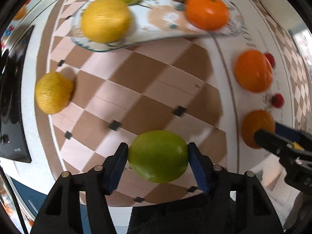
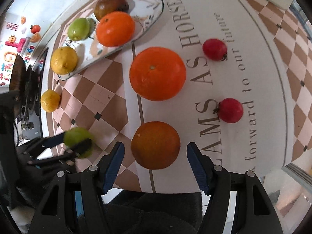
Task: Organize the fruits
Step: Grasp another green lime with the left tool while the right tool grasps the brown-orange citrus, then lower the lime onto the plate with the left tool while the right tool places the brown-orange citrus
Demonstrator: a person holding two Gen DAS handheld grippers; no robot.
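Green fruit [image 1: 158, 156] pinched between left gripper [image 1: 158, 156] fingers; right gripper [image 2: 155, 156] spread, dark orange [image 2: 155, 145] between fingers, untouched

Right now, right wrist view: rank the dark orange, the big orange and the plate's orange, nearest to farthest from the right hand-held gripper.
1. Dark orange: between the open fingers of the right hand-held gripper, untouched.
2. Big orange: straight ahead on the tablecloth.
3. Plate's orange: farthest, ahead-left on the plate.

Black tool [image 1: 158, 165], blue pads [image 1: 197, 167], silver screws.
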